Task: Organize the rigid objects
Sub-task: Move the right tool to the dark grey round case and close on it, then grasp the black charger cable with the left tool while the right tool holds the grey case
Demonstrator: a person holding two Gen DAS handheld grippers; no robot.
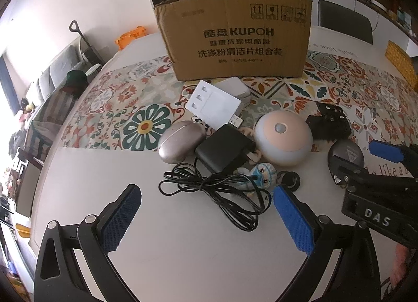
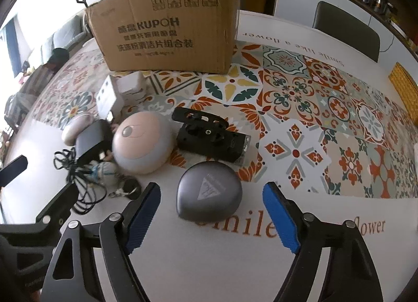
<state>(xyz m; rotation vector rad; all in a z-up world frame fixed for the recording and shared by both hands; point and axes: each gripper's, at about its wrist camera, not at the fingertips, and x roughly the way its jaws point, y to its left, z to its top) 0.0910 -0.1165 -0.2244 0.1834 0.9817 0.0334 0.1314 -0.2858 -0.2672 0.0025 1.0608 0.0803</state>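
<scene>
Grey case ahead of our right hand-held gripper

Our right hand-held gripper (image 2: 211, 192) hovers spread and released; the grey case (image 2: 209, 192) lies between its fingertips. Our left hand-held gripper (image 1: 206, 197) is released over the black cable (image 1: 209, 189).

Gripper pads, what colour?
Blue, with a textured surface on the pads; right wrist view shows it best.

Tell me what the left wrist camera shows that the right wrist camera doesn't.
Only the left wrist view shows the open left gripper over the tangled black cable. Only the right wrist view shows the open right gripper flanking the grey rounded case. Both show the brown cardboard box, the pink domed light and the black charger.
</scene>
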